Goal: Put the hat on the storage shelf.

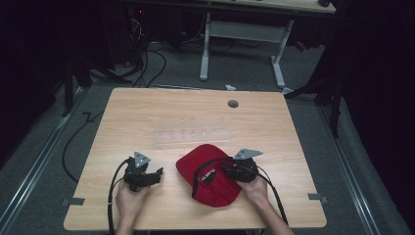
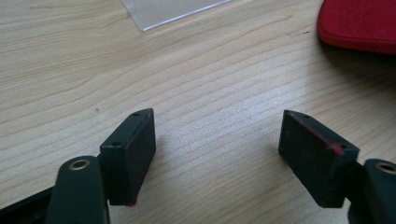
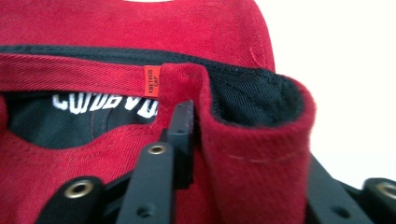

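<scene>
Light wooden table [image 1: 147, 112], grey carpet floor [image 1: 195, 73], dark room, second desk [image 1: 274, 5] behind

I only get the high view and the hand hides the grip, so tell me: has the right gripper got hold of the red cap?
Observer: Yes. The right gripper pinches a fold of the cap, red outside and black inside, between its fingers.
Operator: And the left one?
Observer: The left gripper is open over bare table, with nothing between its fingers.
Operator: Any mark near the grip?
Observer: A small orange tag sits on the band beside the fold.
</scene>
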